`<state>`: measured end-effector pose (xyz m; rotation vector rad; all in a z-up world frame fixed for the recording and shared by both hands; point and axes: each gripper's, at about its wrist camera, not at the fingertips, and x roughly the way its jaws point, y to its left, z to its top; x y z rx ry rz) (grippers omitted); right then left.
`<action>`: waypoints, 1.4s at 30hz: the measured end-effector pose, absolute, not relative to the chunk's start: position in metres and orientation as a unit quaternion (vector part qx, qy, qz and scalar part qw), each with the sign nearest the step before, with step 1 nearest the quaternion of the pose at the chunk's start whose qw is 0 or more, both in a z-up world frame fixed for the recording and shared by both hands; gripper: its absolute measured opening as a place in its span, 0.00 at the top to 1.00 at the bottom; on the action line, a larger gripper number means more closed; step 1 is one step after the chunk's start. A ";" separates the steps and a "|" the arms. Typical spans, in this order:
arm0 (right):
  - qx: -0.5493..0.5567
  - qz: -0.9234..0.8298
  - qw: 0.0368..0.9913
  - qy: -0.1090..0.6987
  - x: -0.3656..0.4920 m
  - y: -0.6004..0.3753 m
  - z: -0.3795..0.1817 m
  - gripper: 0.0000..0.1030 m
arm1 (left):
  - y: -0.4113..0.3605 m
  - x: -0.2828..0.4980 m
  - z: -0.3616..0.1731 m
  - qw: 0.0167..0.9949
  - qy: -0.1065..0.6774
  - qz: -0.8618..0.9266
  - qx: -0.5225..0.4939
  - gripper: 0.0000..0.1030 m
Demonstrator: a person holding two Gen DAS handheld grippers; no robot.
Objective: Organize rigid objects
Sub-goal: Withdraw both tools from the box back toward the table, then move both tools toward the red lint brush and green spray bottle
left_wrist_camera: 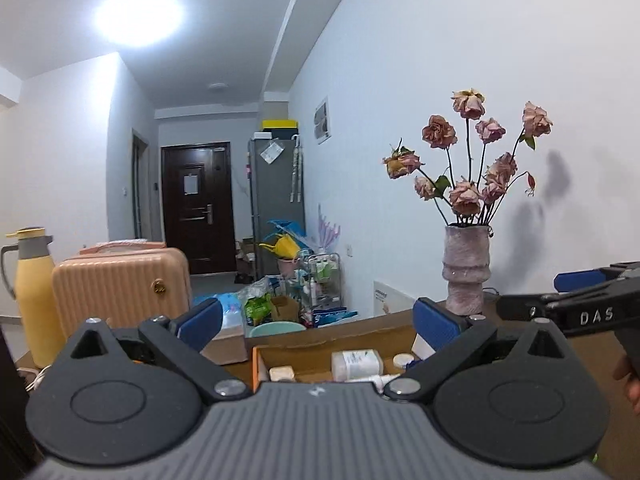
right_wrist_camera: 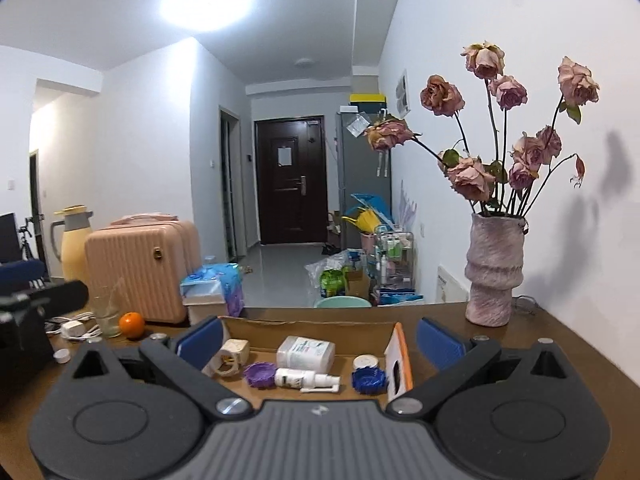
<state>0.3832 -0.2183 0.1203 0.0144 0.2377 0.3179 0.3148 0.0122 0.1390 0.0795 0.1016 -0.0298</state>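
Both claws, left claw [left_wrist_camera: 318,322] and right claw [right_wrist_camera: 318,342], spread wide, empty, poised over shallow brown cardboard box [right_wrist_camera: 304,326] on brown wooden table [right_wrist_camera: 560,340]; inside: white plastic bottle [right_wrist_camera: 306,353], white spray bottle [right_wrist_camera: 306,380], purple ridged cap [right_wrist_camera: 259,374], blue ridged cap [right_wrist_camera: 369,380], gathered for sorting; beyond, orange fruit [right_wrist_camera: 131,325], pink ceramic vase [right_wrist_camera: 494,270]

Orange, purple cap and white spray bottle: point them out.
orange [right_wrist_camera: 131,324], right wrist view, middle of the peel
purple cap [right_wrist_camera: 259,373], right wrist view, ridged top
white spray bottle [right_wrist_camera: 298,378], right wrist view, labelled body
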 end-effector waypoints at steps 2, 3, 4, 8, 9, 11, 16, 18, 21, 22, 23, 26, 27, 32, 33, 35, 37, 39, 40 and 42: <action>0.012 0.159 0.980 0.119 0.374 -0.219 0.117 0.00 | 0.010 0.302 0.132 0.998 0.047 -0.018 0.032 0.00; 0.011 0.160 0.980 0.118 0.369 -0.219 0.116 0.00 | 0.009 0.296 0.128 0.998 0.046 -0.015 0.026 0.00; 0.010 0.159 0.981 0.114 0.363 -0.219 0.114 0.00 | 0.009 0.289 0.124 0.999 0.045 -0.012 0.021 0.00; 0.006 0.160 0.982 0.104 0.336 -0.221 0.104 0.00 | 0.006 0.264 0.107 0.999 0.036 -0.012 0.015 0.00; 0.004 0.162 0.981 0.103 0.330 -0.222 0.102 0.00 | 0.008 0.257 0.103 0.999 0.034 -0.016 0.017 0.00; -0.003 0.166 0.981 0.099 0.316 -0.226 0.096 0.00 | 0.007 0.243 0.096 0.999 0.027 -0.020 0.024 0.00; -0.029 0.174 0.981 0.085 0.279 -0.232 0.076 0.00 | 0.008 0.213 0.076 1.000 0.021 -0.009 0.021 0.00; -0.036 0.176 0.980 0.084 0.267 -0.234 0.066 0.00 | 0.008 0.201 0.067 1.000 0.024 -0.007 0.017 0.00; -0.039 0.176 0.980 0.081 0.249 -0.236 0.050 0.00 | 0.008 0.183 0.053 1.000 0.023 0.011 -0.003 0.00; -0.041 0.177 0.980 0.081 0.243 -0.237 0.045 0.00 | 0.008 0.178 0.050 1.000 0.025 0.014 -0.007 0.00; -0.044 0.178 0.980 0.081 0.237 -0.238 0.039 0.00 | 0.009 0.172 0.046 0.999 0.026 0.018 -0.010 0.00; -0.046 0.175 0.980 0.085 0.216 -0.242 0.023 0.00 | 0.012 0.153 0.035 0.999 0.025 0.027 -0.004 0.00; -0.045 0.173 0.980 0.087 0.209 -0.244 0.019 0.00 | 0.014 0.145 0.031 0.999 0.022 0.032 0.007 0.00; -0.033 0.173 0.979 0.105 0.185 -0.259 -0.003 0.00 | 0.021 0.128 0.017 0.998 0.033 0.057 0.017 0.00; -0.032 0.173 0.978 0.112 0.184 -0.262 -0.007 0.00 | 0.022 0.128 0.015 0.998 0.043 0.054 0.008 0.00; -0.031 0.166 0.978 0.121 0.183 -0.268 -0.012 0.00 | 0.024 0.132 0.012 0.997 0.065 0.049 0.000 0.00; -0.025 0.157 0.979 0.128 0.185 -0.275 -0.014 0.00 | 0.023 0.137 0.008 0.996 0.084 0.042 0.003 0.00; -0.017 0.154 0.979 0.132 0.190 -0.282 -0.014 0.00 | 0.019 0.144 0.005 0.994 0.103 0.038 0.016 0.00; -0.015 0.156 0.979 0.134 0.192 -0.283 -0.013 0.00 | 0.016 0.148 0.004 0.993 0.110 0.038 0.021 0.00; -0.014 0.154 0.978 0.138 0.201 -0.287 -0.011 0.00 | 0.013 0.156 0.001 0.991 0.126 0.037 0.027 0.00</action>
